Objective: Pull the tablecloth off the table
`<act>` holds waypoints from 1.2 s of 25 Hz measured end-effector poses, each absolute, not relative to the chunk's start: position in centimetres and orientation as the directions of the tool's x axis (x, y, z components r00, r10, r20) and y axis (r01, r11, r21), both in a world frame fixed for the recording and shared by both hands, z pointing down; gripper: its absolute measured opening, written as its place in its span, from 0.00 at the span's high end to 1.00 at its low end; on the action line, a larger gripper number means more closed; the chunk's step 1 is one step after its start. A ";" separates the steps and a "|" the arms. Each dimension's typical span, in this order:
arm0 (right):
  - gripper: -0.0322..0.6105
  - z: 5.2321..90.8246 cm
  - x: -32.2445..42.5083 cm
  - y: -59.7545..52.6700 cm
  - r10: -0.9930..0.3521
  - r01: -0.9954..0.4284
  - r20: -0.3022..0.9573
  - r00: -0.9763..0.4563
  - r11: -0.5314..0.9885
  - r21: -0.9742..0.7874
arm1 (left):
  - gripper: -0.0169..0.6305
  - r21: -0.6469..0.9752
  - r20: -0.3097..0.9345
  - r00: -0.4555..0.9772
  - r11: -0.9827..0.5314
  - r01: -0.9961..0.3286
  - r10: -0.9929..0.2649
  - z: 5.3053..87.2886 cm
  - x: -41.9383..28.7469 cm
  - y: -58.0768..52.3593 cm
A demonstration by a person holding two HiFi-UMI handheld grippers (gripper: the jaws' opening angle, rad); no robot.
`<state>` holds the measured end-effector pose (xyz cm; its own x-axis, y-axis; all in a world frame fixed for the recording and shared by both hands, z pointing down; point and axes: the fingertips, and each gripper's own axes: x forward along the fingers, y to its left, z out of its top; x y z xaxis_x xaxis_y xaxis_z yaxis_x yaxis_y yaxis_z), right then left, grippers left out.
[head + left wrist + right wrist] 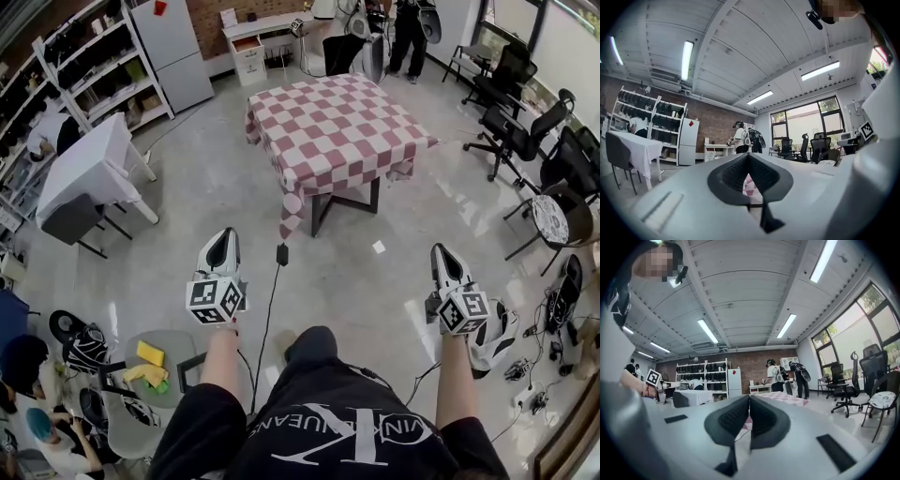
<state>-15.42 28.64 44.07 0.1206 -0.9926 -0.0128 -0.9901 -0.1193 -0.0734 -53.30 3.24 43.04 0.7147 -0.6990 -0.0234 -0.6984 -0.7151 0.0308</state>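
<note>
Nearest me is a black shirt (328, 436), soft fabric with white print, and 2 bare forearms reaching ahead toward the table (321, 208).

The left gripper (223, 234) has a glossy white moulded shell and black ribbed pads, with the left marker cube (216, 298) at its rear. I read its jaws as pressed together with nothing between them. The right gripper (441, 251) is the same build, with the right marker cube (463, 311), and its jaws are also pressed together and empty. Both are held level, pointing at the table and well short of it. The left one is in line with the table's near-left corner, the right one is off its near-right side.

The tablecloth (333, 122) is soft cloth in a red-and-white check. It lies spread over the square table top with its edges hanging, and the near-left corner droops lowest in a fold. The table legs under it are dark metal.

The floor (394, 272) round the table is grey, glossy and reflective. A thin black cable (270, 309) runs from in front of the table toward me.

Left of the table is a white-draped table (89, 164). Right of it are black mesh office chairs (516, 131). Behind it is a white fridge (173, 52).
</note>
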 end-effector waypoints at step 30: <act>0.93 47.6 1.0 4.9 -0.993 -0.993 0.104 0.051 -0.061 -0.097 | 0.96 0.059 0.050 0.649 -0.647 -0.760 -0.759 46.7 -38.6 -18.9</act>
